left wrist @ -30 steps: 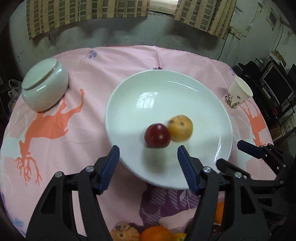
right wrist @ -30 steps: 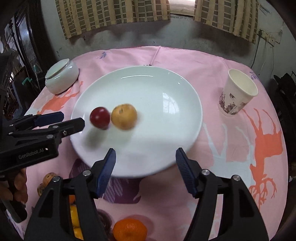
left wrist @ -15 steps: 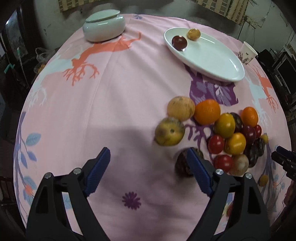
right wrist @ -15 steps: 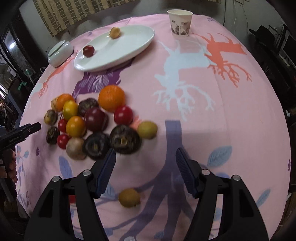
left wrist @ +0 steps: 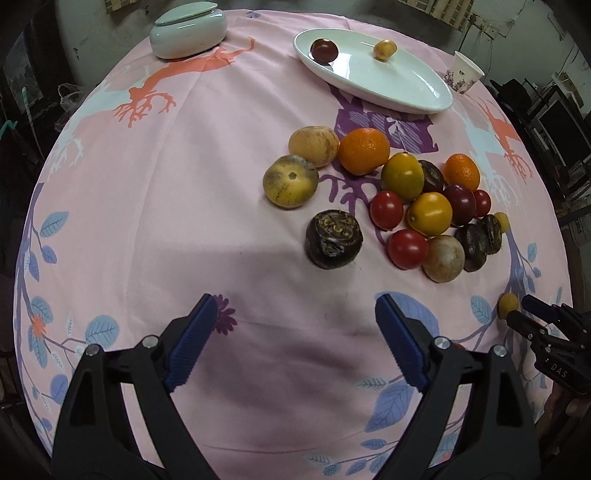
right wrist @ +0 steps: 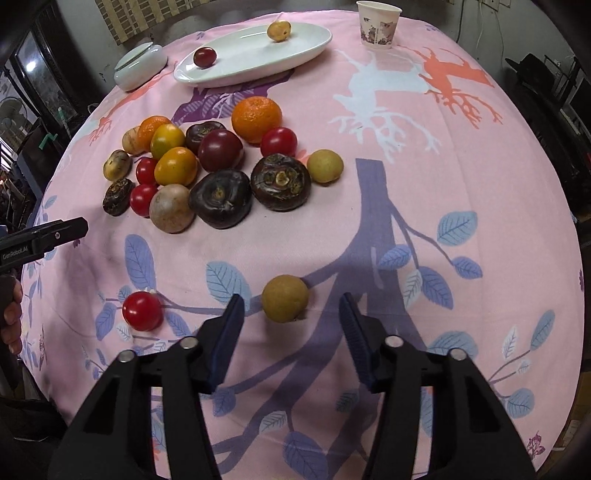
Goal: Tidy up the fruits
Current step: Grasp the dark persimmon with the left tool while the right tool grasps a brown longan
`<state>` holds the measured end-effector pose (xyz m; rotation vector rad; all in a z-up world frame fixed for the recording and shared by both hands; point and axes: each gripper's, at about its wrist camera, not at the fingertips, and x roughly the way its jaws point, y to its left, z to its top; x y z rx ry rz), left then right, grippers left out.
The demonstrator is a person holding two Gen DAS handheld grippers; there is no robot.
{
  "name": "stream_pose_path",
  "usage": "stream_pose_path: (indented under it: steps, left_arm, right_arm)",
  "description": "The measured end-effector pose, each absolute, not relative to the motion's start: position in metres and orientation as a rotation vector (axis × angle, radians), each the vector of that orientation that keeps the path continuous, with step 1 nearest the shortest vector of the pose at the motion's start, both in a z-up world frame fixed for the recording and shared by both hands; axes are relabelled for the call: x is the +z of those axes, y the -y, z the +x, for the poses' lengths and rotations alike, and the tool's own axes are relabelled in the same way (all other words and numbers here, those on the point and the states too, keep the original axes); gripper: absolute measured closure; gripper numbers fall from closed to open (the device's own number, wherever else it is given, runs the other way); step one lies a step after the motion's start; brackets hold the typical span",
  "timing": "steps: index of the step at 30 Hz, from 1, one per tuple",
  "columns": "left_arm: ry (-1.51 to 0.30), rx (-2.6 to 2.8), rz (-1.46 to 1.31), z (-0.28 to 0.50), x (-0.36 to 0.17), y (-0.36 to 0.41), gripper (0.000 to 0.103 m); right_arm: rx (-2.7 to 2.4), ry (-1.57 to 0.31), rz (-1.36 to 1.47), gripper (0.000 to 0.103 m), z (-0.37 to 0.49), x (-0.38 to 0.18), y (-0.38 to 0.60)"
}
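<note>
1. Right gripper (right wrist: 291, 325) gapes, a small yellow-brown fruit (right wrist: 284, 298) lying loose between its tips.
2. Left gripper (left wrist: 295, 339) gapes over bare cloth (left wrist: 184, 184).
3. Oval plate (right wrist: 255, 55) (long axis slanting up-right) carries two fruits.

Pink tablecloth (right wrist: 461, 221) w/ orange & white deer prints, purple patches, blue leaves. White plate (right wrist: 295, 51) holds a dark red fruit (right wrist: 205, 57) & a yellow-brown one (right wrist: 279, 30); pile (right wrist: 207, 166) mixes orange, red, yellow, tan, dark brown. Pale green lidded bowl (left wrist: 188, 31); white cup (right wrist: 378, 24) w/ purple floral print.
</note>
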<state>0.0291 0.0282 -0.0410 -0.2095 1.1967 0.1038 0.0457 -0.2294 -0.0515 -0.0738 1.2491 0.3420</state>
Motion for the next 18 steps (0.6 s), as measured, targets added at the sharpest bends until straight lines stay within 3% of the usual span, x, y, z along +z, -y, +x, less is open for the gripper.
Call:
stream_pose_path:
  steps: [3,5,13,16,18]
  left_arm:
    - [-1.200,0.106,-0.207,0.028,-0.042,-0.028,0.014]
    - [-1.197,0.105,-0.210,0.029,-0.043,-0.028,0.014]
    - [-1.206,0.111,-0.222,0.044,-0.053,-0.022,0.014]
    - [-1.189,0.121,-0.220,0.059,-0.051,-0.020,0.019]
    - [-1.200,0.119,-0.216,0.069,-0.053,-0.020,0.031]
  right_arm:
    - [0.342,-1.258,-0.110,0.060,0.048,-0.059,0.222]
    - [0.333,-1.266,-0.142,0.075,0.049,-0.065,0.218]
    - [0.321,-1.239,-0.125,0.076,0.052,-0.056,0.224]
    - [0.339,-1.249,-0.108,0.076,0.053,-0.055,0.222]
    - [0.354,-1.255,-0.108,0.076,0.053,-0.056,0.218]
